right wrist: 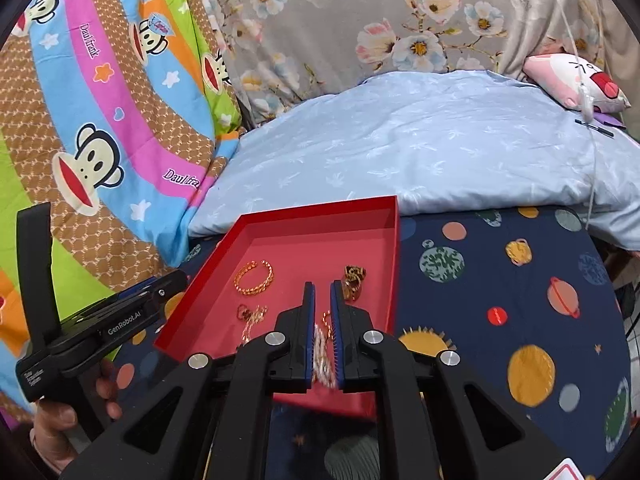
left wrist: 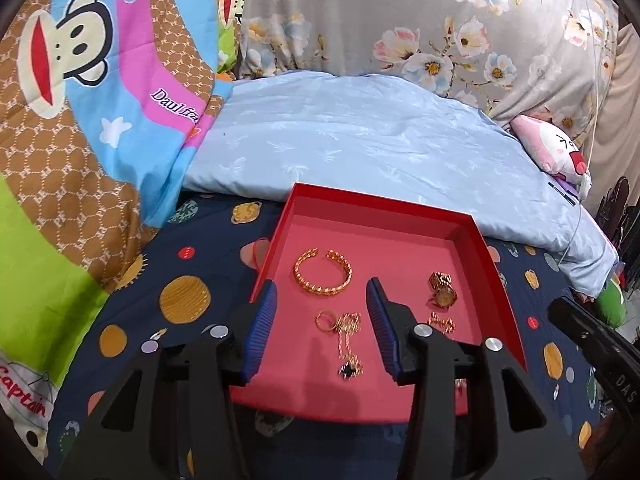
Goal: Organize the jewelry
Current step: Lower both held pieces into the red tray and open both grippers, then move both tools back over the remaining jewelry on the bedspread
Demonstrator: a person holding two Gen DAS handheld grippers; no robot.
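Observation:
A red tray (left wrist: 490, 256) lies on the planet-print sheet. In it are a gold cuff bracelet (left wrist: 323, 272), a gold ring (left wrist: 326, 320), a gold chain with a black clover pendant (left wrist: 350, 350), a gold watch (left wrist: 442, 290) and a small gold piece (left wrist: 442, 324). My left gripper (left wrist: 322, 330) is open above the tray's near part, its jaws either side of the ring and chain. My right gripper (right wrist: 322, 334) is nearly shut around a pale beaded chain (right wrist: 322, 356) over the tray (right wrist: 394, 264). The cuff (right wrist: 255, 278) and watch (right wrist: 353, 280) also show there.
A light blue pillow (left wrist: 360, 140) lies just behind the tray. A cartoon monkey blanket (left wrist: 80, 120) is heaped at the left and a floral pillow (left wrist: 400, 20) at the back. A pink plush toy (right wrist: 576, 84) and a white cable (right wrist: 592, 120) are at the right.

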